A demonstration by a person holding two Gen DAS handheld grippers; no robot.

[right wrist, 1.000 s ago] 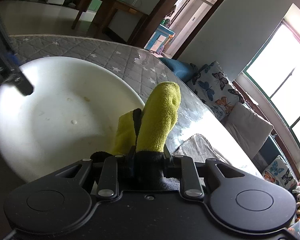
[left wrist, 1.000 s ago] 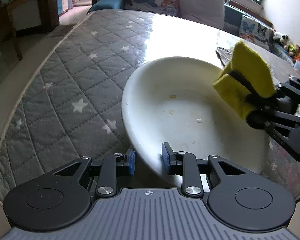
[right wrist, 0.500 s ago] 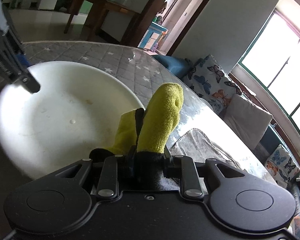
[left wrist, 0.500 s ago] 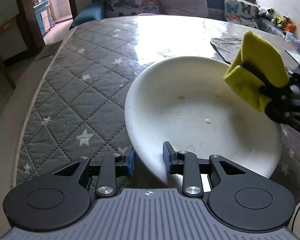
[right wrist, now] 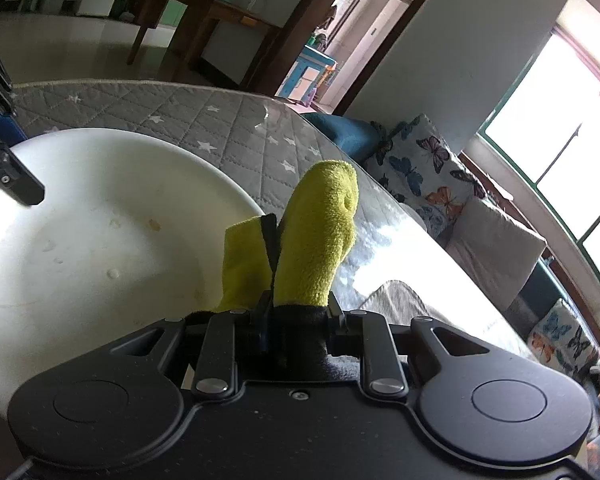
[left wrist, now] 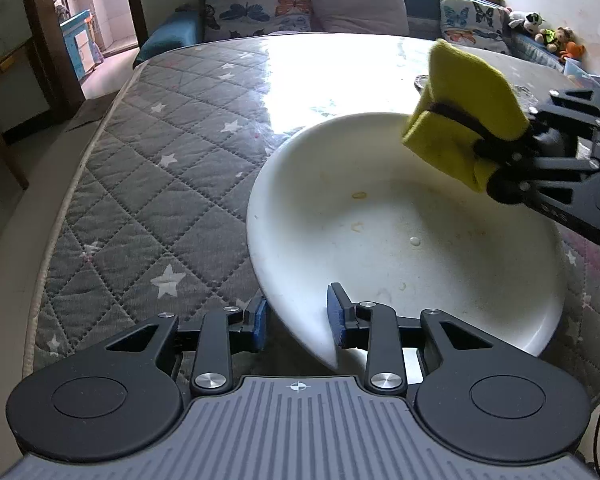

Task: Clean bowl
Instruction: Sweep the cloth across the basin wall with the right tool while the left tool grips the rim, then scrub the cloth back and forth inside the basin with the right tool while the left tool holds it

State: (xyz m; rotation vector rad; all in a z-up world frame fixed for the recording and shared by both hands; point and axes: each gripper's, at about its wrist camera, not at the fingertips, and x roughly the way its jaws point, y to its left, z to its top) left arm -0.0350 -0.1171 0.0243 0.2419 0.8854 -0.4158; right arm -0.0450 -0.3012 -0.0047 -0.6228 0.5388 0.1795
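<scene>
Left hand-held gripper (left wrist: 296, 318) pinches the near rim of the white bowl (left wrist: 404, 240) and holds it tipped up above the grey star mattress (left wrist: 148, 184). Right hand-held gripper (right wrist: 296, 312) is pressed tight on a yellow cloth (right wrist: 320, 236), which hangs over the bowl's far rim. Small food spots (left wrist: 358, 195) dot the inside.
</scene>
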